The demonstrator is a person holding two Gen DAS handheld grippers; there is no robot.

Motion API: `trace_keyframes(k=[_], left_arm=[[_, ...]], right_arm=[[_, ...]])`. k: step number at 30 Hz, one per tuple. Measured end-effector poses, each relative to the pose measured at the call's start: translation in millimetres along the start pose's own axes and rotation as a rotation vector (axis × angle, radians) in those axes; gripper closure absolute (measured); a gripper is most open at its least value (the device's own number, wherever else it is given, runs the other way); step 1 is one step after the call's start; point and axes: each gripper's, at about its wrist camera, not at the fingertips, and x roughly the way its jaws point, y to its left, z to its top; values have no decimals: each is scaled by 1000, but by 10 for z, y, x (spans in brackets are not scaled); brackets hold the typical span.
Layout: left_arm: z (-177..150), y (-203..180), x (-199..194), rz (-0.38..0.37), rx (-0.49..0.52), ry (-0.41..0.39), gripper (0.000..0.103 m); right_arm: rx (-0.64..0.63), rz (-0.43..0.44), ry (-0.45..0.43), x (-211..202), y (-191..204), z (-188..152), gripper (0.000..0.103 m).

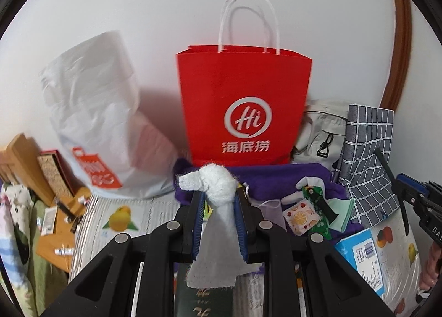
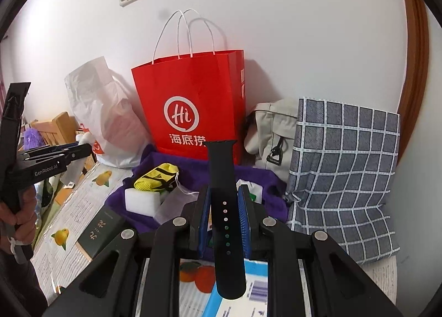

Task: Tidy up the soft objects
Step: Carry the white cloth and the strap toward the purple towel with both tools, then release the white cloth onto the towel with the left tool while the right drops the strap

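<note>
Left claw [image 1: 218, 192] pinching white cloth [image 1: 214, 187] | right claw [image 2: 223, 195] clamping upright black strap [image 2: 225, 206] | red bag [image 1: 244, 104] straight ahead of left, slightly left of right.

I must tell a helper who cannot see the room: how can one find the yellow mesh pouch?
Find the red paper bag standing against the white wall. On the purple cloth at its foot lies the yellow mesh pouch, beside a white foam block. It alone is bright yellow with black stripes.
</note>
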Motion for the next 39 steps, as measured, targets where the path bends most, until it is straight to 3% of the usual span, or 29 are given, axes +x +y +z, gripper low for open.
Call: trace_keyframes(k=[7,13,26,39], left_arm=[[170,-60,122,-75,-63,-12,83],[317,-43,199,-91,-102,-41,83],[205,32,812,-146,-169,67,83],[138,55,1213,-219,-187,161,83]], right_arm=[[19,17,5,237,-36,76,83],[48,32,-1,424,-101,153,83],[75,43,34,894,-207,98,83],[109,77,154,1408,-353,-61,83]])
